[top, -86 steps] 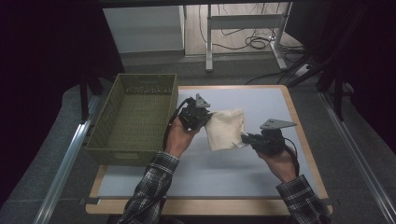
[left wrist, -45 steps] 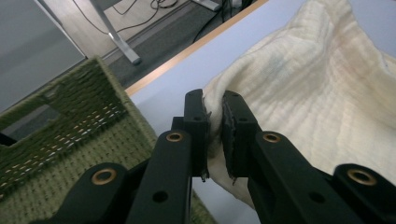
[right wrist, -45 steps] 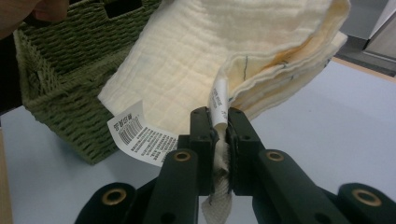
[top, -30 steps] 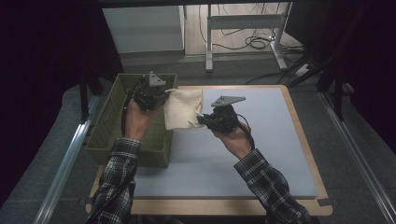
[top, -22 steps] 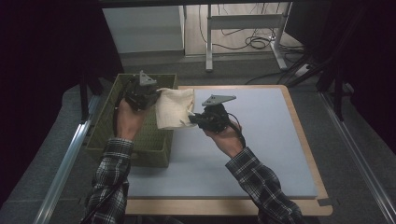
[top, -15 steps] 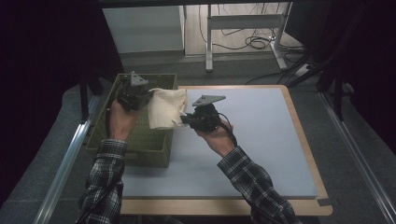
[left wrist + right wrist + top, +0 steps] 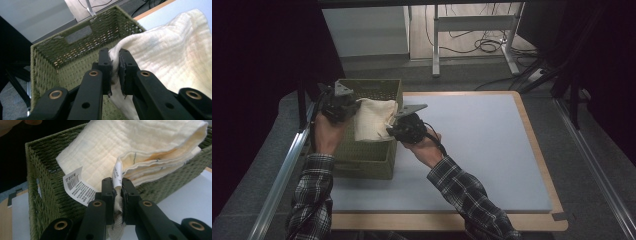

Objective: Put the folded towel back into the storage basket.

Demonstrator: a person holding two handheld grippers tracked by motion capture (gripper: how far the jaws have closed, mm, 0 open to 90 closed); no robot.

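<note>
Folded cream cloth (image 7: 373,119) with white label, hanging over green woven basket (image 7: 362,157).

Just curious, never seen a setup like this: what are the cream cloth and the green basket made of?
The cloth looks like soft woven cotton, matte, with a crinkled gauze-like texture, folded layers and a printed care label. The basket looks woven from twisted paper cord or similar fibre, dull olive green; light shows through its weave. Both are guesses from looks.

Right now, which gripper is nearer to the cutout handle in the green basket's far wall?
Left. The left gripper is over the basket, near its left wall, shut on the towel. The right gripper holds the towel's other end at the right rim, farther from the handle.
</note>
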